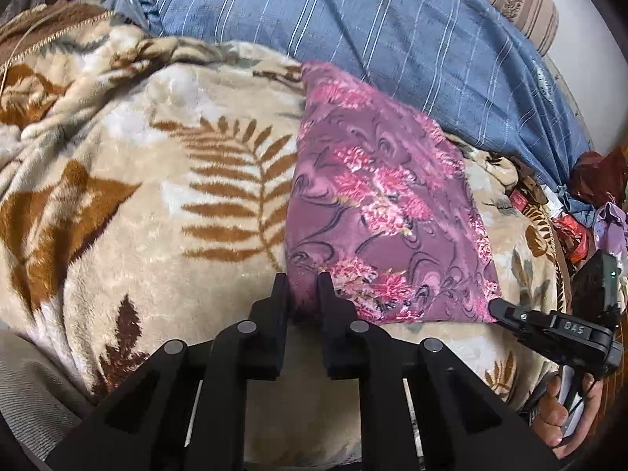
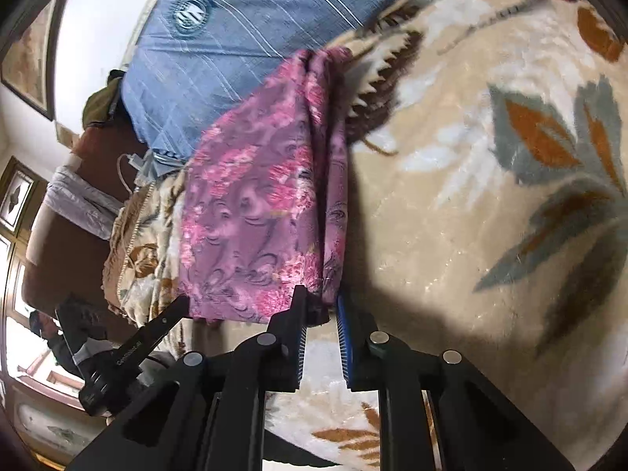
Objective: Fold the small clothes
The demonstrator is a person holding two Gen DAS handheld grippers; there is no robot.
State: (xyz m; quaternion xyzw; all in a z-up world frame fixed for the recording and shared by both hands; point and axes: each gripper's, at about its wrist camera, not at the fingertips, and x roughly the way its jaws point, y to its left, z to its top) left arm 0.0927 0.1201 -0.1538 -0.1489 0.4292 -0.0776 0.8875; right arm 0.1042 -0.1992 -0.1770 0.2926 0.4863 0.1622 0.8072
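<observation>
Leaf-print blanket point(image 1: 165, 204) bears the purple floral garment point(image 1: 376, 196), partly folded. Left gripper point(image 1: 302, 286) and right gripper point(image 2: 320, 306) each pinch a near corner at 6 o'clock; further folds remain.

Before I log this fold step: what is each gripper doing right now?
Left gripper: closed on the near-left corner of the purple floral cloth.
Right gripper: closed on its near-right corner.
</observation>
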